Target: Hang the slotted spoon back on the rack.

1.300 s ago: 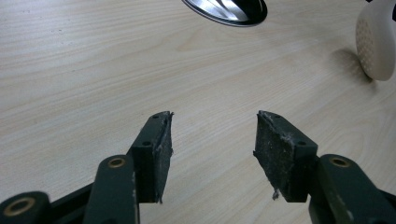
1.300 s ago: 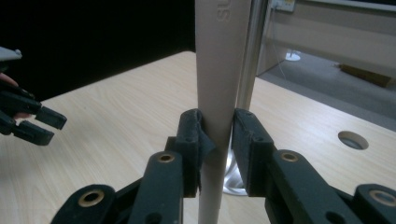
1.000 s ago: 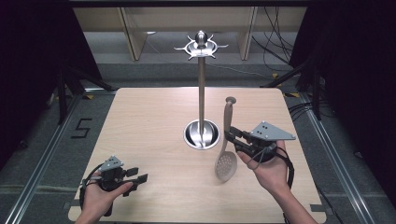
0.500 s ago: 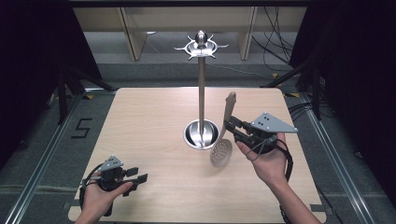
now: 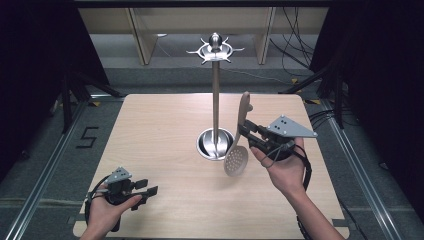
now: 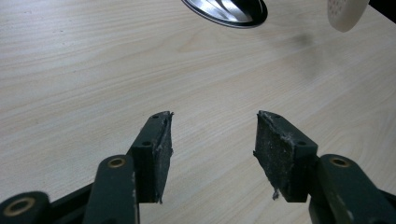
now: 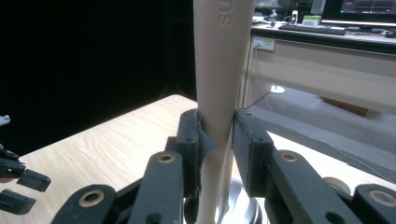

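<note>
A beige slotted spoon (image 5: 236,159) hangs upright, head down, just right of the metal utensil stand (image 5: 215,100) in the middle of the table. My right gripper (image 5: 245,131) is shut on its handle (image 7: 222,60), and the pads press it from both sides. The spoon's head (image 6: 345,11) hangs above the wood beside the stand's round base (image 6: 224,9). My left gripper (image 5: 147,186) rests low at the table's front left, its jaws open with nothing between them (image 6: 212,135).
The stand's hook ring (image 5: 215,50) sits high on the pole. The wooden table (image 5: 160,130) ends in a dark floor on all sides. Shelving and cables lie beyond the far edge. The left gripper (image 7: 18,186) appears far off in the right gripper view.
My right gripper has lifted the spoon a little and carried it slightly left, toward the stand. The left gripper has stayed put.
</note>
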The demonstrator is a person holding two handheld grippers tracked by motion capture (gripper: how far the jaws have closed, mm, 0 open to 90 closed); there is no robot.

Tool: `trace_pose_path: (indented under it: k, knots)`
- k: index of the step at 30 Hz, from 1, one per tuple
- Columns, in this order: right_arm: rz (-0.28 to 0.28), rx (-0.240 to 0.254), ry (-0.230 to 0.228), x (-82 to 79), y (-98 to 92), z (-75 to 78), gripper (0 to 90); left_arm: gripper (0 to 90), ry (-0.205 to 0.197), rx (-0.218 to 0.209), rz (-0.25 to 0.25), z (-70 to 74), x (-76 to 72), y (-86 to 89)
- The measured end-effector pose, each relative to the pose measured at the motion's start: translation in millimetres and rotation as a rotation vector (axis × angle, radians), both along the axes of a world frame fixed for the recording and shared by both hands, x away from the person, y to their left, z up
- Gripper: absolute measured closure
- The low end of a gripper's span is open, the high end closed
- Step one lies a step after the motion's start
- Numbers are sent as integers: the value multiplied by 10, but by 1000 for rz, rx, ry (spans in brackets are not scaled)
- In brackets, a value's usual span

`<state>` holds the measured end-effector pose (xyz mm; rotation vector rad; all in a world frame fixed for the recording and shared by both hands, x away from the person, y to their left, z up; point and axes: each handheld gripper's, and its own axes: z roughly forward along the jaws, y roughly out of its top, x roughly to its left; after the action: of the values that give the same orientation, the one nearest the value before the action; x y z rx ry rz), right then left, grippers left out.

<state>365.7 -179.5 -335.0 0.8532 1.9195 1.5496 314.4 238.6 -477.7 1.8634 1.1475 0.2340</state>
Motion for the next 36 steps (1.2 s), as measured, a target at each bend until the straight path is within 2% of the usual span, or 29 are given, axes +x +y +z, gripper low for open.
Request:
trace_pose_path:
  k: [2, 3, 4, 5, 6, 8, 10, 11, 12, 14, 15, 16, 18, 20, 21, 22, 24, 25, 27, 28, 30, 31, 35, 36]
  knots:
    - [-7, -2, -15, 17, -4, 10, 736, 451, 0, 0, 0, 0, 0, 1]
    - [-10, 9, -3, 15, 4, 14, 736, 451, 0, 0, 0, 0, 0, 1]
    - [3, 0, -16, 31, -3, 21, 736, 451, 0, -1, 0, 0, -1, 0]
    - [0, 9, -2, 24, 3, 26, 736, 451, 0, 0, 0, 1, -1, 1]
    - [-8, -4, -26, 36, -4, 34, 736, 451, 0, -1, 0, 1, -1, 1]
    - [-16, 18, -3, 23, 16, 42, 735, 451, 0, -2, 0, 2, -2, 0]
    - [-10, 10, -16, 35, 15, 57, 735, 451, 0, -2, 0, 2, -2, -1]
    - [-15, -2, -37, 50, 8, 64, 735, 451, 1, -2, 0, 2, -2, -1]
    - [-16, 14, -20, 46, 20, 65, 736, 450, 0, -2, -1, 2, -2, -1]
    - [-18, 20, -27, 59, 27, 73, 735, 451, 0, -2, -1, 2, -2, 0]
    - [-30, 25, -11, 51, 32, 79, 735, 450, 0, -2, 0, 1, -2, 0]
    - [-26, 13, -33, 67, 23, 88, 735, 450, 0, -2, 1, 1, -2, 0]
    - [-20, 38, 3, 63, 47, 106, 735, 451, 0, -2, 0, 2, -2, 0]
    - [-30, 23, -46, 97, 44, 123, 735, 450, 0, -2, -1, 3, -3, 0]
    - [-25, 32, -13, 85, 56, 134, 735, 450, -1, -3, 0, 3, -3, -1]
    - [-30, 33, -12, 88, 62, 146, 735, 450, -1, -3, 0, 3, -3, 0]
    - [-24, 24, -50, 131, 64, 165, 735, 450, 0, -2, -1, 4, -2, 2]
    - [-25, 41, -30, 122, 78, 172, 735, 450, 1, -1, -1, 4, -2, 3]
    - [-32, 40, -28, 132, 86, 187, 735, 450, 0, -3, -1, 3, -2, 1]
    - [-27, 28, -49, 152, 84, 194, 735, 451, 0, -3, -1, 3, -3, 1]
    - [-39, 41, -36, 148, 102, 204, 735, 450, 0, -3, -1, 4, -3, 0]
    - [-27, 44, -37, 160, 109, 208, 735, 450, -1, 0, -2, 4, -3, 3]
    - [-39, 34, -55, 180, 121, 229, 735, 451, -1, -3, -2, 3, -2, 0]
    - [-40, 44, -25, 167, 135, 232, 735, 450, -1, -3, -1, 3, -2, 0]
